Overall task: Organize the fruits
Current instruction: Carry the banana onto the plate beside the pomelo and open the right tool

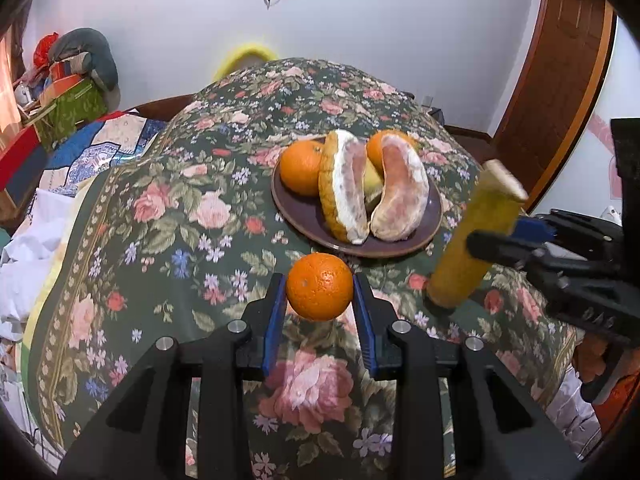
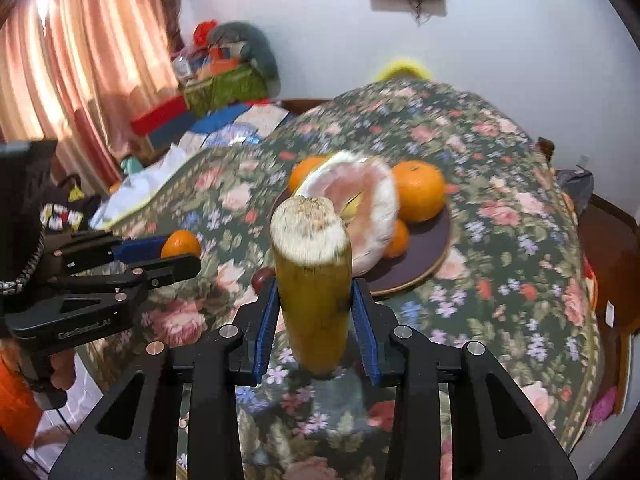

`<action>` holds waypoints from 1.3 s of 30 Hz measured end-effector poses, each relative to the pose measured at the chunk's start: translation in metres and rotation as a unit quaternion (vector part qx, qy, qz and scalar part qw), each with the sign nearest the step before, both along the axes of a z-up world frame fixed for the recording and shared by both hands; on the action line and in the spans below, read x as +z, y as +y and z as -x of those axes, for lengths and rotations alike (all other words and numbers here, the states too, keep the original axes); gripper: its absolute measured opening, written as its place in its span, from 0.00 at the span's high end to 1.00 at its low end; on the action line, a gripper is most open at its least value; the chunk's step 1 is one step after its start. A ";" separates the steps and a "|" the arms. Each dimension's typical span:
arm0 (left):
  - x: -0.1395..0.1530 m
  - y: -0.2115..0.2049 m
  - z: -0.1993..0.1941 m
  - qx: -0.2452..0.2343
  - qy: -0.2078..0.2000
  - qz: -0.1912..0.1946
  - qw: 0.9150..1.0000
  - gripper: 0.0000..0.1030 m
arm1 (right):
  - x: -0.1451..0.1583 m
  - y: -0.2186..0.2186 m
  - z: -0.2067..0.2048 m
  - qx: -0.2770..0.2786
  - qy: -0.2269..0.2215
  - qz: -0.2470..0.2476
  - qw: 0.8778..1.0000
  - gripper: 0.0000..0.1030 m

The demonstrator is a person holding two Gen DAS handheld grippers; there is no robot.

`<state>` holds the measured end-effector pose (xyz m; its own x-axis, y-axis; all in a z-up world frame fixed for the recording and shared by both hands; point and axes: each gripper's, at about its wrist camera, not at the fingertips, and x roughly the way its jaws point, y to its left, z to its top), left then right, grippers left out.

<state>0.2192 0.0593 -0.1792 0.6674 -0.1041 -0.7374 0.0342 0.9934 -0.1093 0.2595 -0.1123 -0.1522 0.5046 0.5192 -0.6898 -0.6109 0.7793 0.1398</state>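
My left gripper (image 1: 319, 280) is shut on a small orange (image 1: 319, 286), held just above the floral tablecloth (image 1: 168, 208) in front of a brown plate (image 1: 400, 250). On the plate lie two peeled pomelo segments (image 1: 348, 188), oranges (image 1: 300, 166) and a yellowish piece between them. My right gripper (image 2: 314, 285) is shut on an upright yellow-green cane piece (image 2: 314, 280) with a pale cut top. In the left wrist view the cane piece (image 1: 476, 236) stands tilted right of the plate, its lower end close to the cloth. The right wrist view shows the left gripper (image 2: 176, 256) with its orange (image 2: 181, 243) at the left.
The plate (image 2: 420, 276) sits mid-table behind the cane piece. A small dark red round thing (image 2: 262, 278) lies on the cloth by the cane. Boxes and cloth (image 1: 64, 96) pile up at the far left, with a wooden door frame (image 1: 560, 92) at the right.
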 end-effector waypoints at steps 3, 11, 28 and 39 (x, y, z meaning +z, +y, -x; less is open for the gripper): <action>0.004 0.000 -0.006 0.002 -0.006 -0.002 1.000 0.68 | 0.011 -0.012 -0.004 -0.015 -0.011 -0.012 1.000 0.68; 0.009 0.003 -0.027 0.007 -0.015 -0.003 1.000 0.68 | 0.021 -0.031 -0.026 -0.050 -0.025 -0.019 0.998 0.68; -0.016 0.006 -0.095 0.007 0.001 -0.007 1.000 0.68 | -0.003 -0.023 -0.073 -0.058 -0.016 0.004 0.998 0.68; -0.025 0.011 -0.109 0.012 0.004 0.013 1.000 0.68 | -0.013 -0.008 -0.089 -0.051 -0.023 0.005 0.998 0.68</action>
<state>0.3284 0.0699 -0.2041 0.6634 -0.1076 -0.7405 0.0102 0.9908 -0.1348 0.3489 -0.1202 -0.1648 0.5854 0.4570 -0.6697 -0.5342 0.8387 0.1054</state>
